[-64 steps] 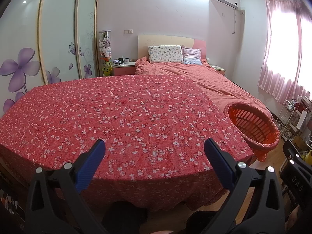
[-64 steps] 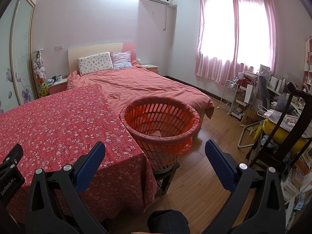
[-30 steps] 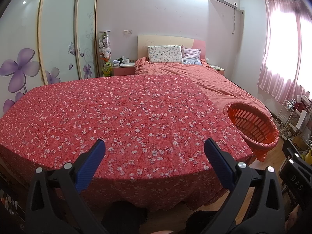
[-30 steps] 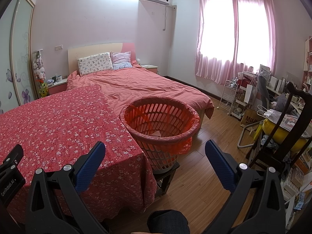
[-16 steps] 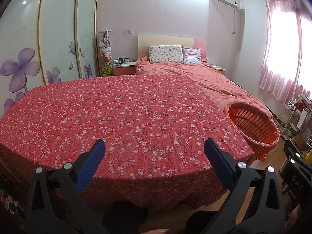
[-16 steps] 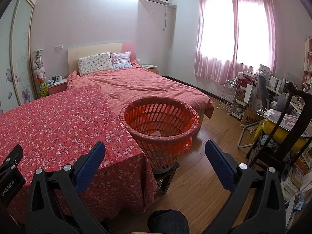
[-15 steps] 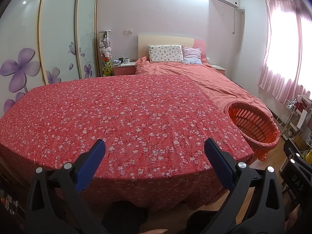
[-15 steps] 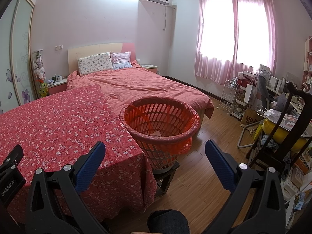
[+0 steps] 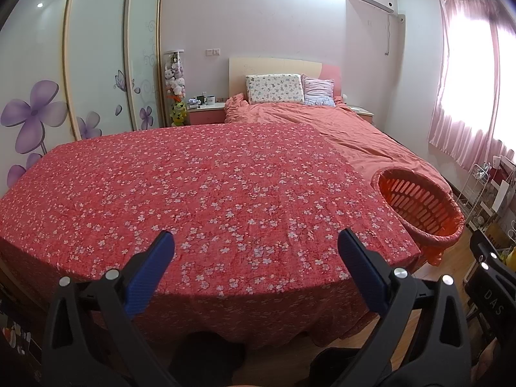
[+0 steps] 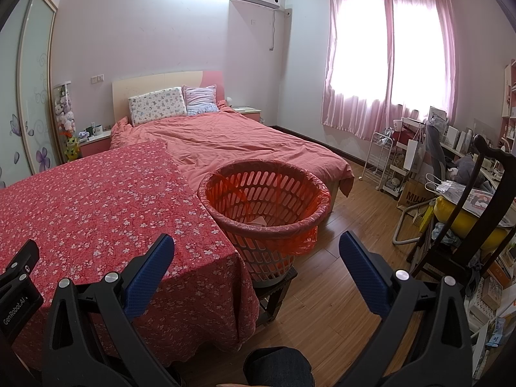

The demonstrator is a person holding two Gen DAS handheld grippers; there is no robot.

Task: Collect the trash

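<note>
An orange slotted basket [image 10: 264, 200] lined with a red bag stands on a small stool by the right edge of a table under a red flowered cloth [image 10: 96, 200]. A pale crumpled piece [image 10: 259, 221] lies inside it. The basket also shows in the left wrist view [image 9: 419, 206]. My left gripper [image 9: 256, 258] is open and empty over the near edge of the cloth [image 9: 209, 193]. My right gripper [image 10: 256, 258] is open and empty, near the basket's front. No loose trash shows on the cloth.
A bed with a salmon duvet [image 10: 245, 148] lies behind the table. A wardrobe with purple flowers [image 9: 80, 80] stands at the left. A dark chair [image 10: 467, 213], a wire rack [image 10: 380, 161] and a cluttered desk fill the right. Wood floor [image 10: 338, 290] lies by the basket.
</note>
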